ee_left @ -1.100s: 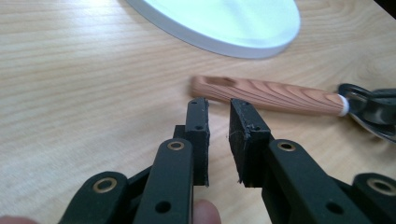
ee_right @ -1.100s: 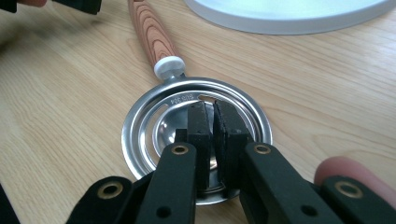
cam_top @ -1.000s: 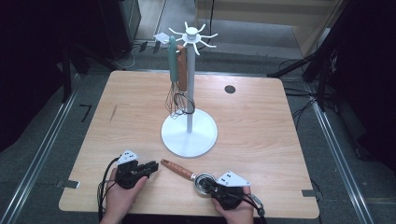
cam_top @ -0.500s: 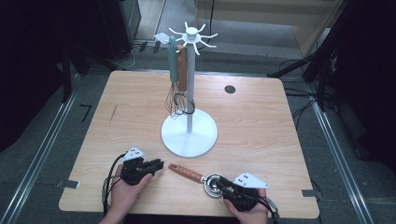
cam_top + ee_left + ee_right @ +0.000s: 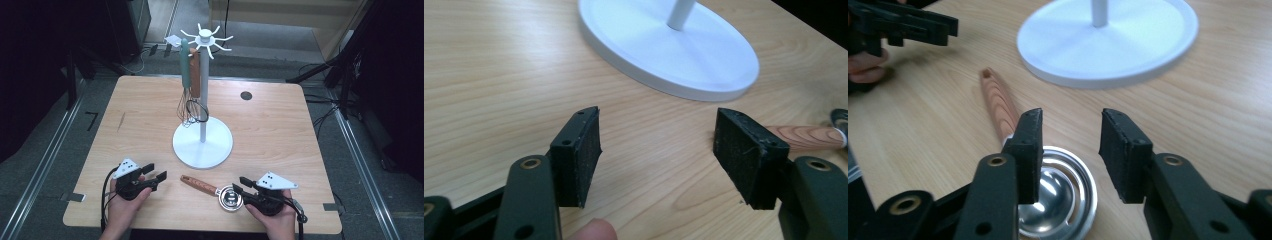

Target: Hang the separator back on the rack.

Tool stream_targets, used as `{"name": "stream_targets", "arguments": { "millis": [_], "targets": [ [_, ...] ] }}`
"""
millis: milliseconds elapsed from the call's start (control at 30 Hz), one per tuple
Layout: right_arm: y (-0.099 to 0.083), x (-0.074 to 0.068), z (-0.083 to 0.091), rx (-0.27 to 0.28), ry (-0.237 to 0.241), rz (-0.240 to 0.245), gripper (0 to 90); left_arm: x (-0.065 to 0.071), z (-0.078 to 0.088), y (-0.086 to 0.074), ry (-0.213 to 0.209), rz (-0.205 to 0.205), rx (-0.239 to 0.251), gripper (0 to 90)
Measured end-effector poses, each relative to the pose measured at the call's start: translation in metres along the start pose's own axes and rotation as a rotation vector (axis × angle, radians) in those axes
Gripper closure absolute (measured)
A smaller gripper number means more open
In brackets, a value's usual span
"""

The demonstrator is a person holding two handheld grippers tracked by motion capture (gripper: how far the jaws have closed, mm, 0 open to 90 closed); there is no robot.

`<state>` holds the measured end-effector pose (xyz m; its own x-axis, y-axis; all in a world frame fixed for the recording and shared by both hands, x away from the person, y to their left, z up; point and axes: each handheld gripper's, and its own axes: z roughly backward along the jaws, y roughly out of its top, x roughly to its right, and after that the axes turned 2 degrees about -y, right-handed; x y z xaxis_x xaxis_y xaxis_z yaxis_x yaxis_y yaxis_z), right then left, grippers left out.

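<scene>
A small metal scoop (image 5: 230, 197) with a wooden handle (image 5: 199, 185) lies flat near the table's front edge. My right gripper (image 5: 239, 184) is just right of its round head, jaws open and just been opening. In the right gripper view the metal head (image 5: 1058, 200) lies under the gripper (image 5: 1070, 140), with nothing pressed between the pads. My left gripper (image 5: 155, 171) sits left of the handle's tip. Its jaws have also just been opening and have only bare table between them (image 5: 659, 150). The handle's end (image 5: 809, 137) shows beyond one pad.
A white utensil rack (image 5: 202, 145) with a round base stands mid-table, and its hooks (image 5: 205, 37) carry a green-handled whisk (image 5: 185, 65) and a brown-handled utensil (image 5: 195, 75). A dark round hole (image 5: 246, 95) marks the far right of the wooden tabletop (image 5: 125, 115).
Both grippers went from shut to open. The right gripper drew to the right, and the scoop ended up a little further right. The left gripper shifted slightly.
</scene>
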<state>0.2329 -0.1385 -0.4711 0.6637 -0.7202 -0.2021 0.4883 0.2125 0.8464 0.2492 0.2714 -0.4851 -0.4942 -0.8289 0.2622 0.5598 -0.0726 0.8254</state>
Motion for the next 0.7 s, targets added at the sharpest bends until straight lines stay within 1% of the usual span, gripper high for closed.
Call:
{"name": "stream_targets", "arguments": {
  "millis": [33,67,100,133,167,233,267,300,333,367,400,433,467,533,600,633,700],
  "targets": [
    [0.003,0.0,-0.001,-0.003,0.014,0.0,61.7,-0.002,0.003,-0.001,0.018,-0.003,0.009,34.4],
    [0.006,0.0,-0.003,-0.014,0.037,-0.016,59.8,-0.004,0.006,-0.002,0.031,-0.004,0.014,33.8],
    [0.009,0.001,-0.004,-0.03,0.053,-0.029,60.2,-0.007,0.009,-0.003,0.05,-0.003,0.016,32.9],
    [0.011,0.001,-0.007,-0.051,0.064,-0.037,62.8,-0.009,0.012,-0.004,0.066,0.01,0.008,31.7],
    [0.013,0.001,-0.009,-0.073,0.069,-0.022,62.7,-0.012,0.015,-0.005,0.082,0.024,0.003,30.1],
    [0.017,0.0,-0.014,-0.111,0.05,0.005,64.3,-0.017,0.023,-0.005,0.131,0.032,-0.014,25.1],
    [0.018,0.0,-0.016,-0.109,0.046,0.007,64.8,-0.02,0.026,-0.006,0.153,0.035,-0.02,22.0],
    [0.019,0.0,-0.018,-0.093,0.043,0.012,65.6,-0.022,0.03,-0.006,0.173,0.041,-0.021,18.3],
    [0.021,-0.001,-0.019,-0.091,0.048,0.021,65.0,-0.026,0.034,-0.007,0.187,0.04,-0.022,15.0],
    [0.023,-0.002,-0.021,-0.094,0.052,0.033,64.0,-0.029,0.038,-0.007,0.192,0.046,-0.017,13.8],
    [0.025,-0.003,-0.022,-0.102,0.069,0.044,62.6,-0.032,0.041,-0.007,0.193,0.049,-0.008,13.3],
    [0.027,-0.004,-0.024,-0.122,0.089,0.038,61.3,-0.035,0.045,-0.008,0.186,0.05,-0.007,10.6],
    [0.029,-0.006,-0.025,-0.137,0.106,0.043,59.5,-0.039,0.048,-0.009,0.177,0.052,-0.001,6.5],
    [0.033,-0.01,-0.027,-0.15,0.106,0.073,58.1,-0.045,0.053,-0.011,0.16,0.055,-0.002,1.6],
    [0.038,-0.012,-0.03,-0.153,0.111,0.107,51.8,-0.051,0.058,-0.013,0.179,0.072,0.003,1.5],
    [0.041,-0.013,-0.031,-0.161,0.114,0.119,50.7,-0.054,0.061,-0.013,0.182,0.074,0.007,1.5],
    [0.045,-0.014,-0.037,-0.21,0.149,0.133,50.1,-0.059,0.065,-0.013,0.183,0.081,0.018,1.5]
  ]
}}
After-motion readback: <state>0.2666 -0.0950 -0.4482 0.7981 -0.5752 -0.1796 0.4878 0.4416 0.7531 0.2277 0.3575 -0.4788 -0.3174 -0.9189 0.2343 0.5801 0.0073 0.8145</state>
